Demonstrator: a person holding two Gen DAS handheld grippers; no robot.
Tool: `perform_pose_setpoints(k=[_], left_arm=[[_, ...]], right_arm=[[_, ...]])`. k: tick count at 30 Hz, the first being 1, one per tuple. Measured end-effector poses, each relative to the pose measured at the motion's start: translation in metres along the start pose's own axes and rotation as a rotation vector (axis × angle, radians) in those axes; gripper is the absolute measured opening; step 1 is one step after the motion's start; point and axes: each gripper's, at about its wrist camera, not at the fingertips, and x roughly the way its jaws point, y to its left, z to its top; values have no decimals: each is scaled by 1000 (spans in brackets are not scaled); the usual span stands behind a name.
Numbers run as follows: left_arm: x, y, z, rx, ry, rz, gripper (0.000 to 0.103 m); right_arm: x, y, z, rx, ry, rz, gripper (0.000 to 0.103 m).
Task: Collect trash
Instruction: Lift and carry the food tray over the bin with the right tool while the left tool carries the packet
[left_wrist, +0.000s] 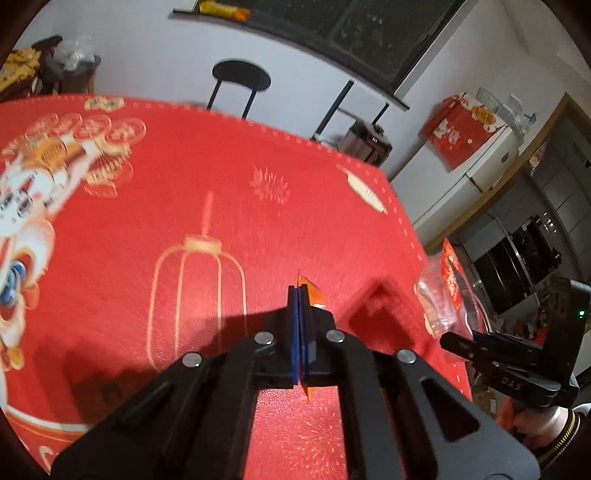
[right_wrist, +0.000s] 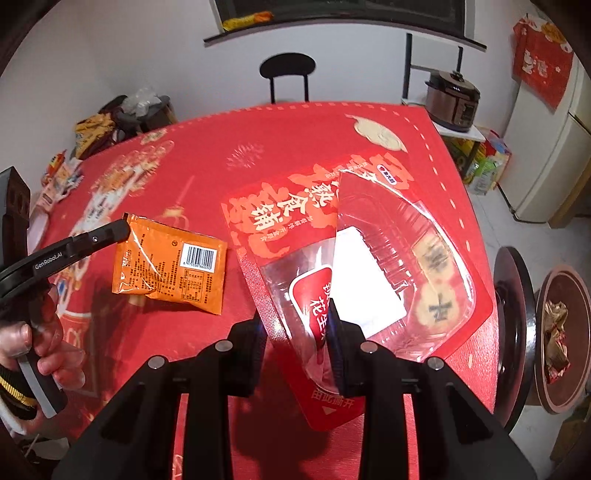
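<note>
Orange foil sachet (right_wrist: 170, 266) hangs by its top corner from my left tongs (right_wrist: 123, 227), which are pinched tight on it, clear above the red festive cloth of the surface (right_wrist: 258, 140). My right tongs (right_wrist: 295, 328) stand partly apart, clamped on the lower end of a red snack packet (right_wrist: 332, 236) with a clear plastic tray inside, lifted over the surface's right edge.
</note>
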Motion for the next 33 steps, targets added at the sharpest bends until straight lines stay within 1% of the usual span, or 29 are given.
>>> perform_pose_setpoints(k=[4,10,13,19,25,29,33], left_arm=[[-22,-11,5,40,-50,19,4],[-51,-27,6,54,-104,44,4],[-61,-38,5,59,-125,55,4],[-77,-57,5,57,-164,77,4],[-87,-82,6,59,-186,94,4],[-88,-101,8,71,-195,94,4],[-86,-121,11,75,-204,92,4]], right_arm=[[-10,6,5,-16,-27,26,30],[-26,6,8,-45,-52,61,30],[-36,0,9,-49,-67,74,30],[-59,-24,7,-52,-101,87,30],[-84,-66,1,-9,-143,76,30],[-98,-107,-7,42,-163,37,30],[-111,-164,-16,120,-173,-27,30]])
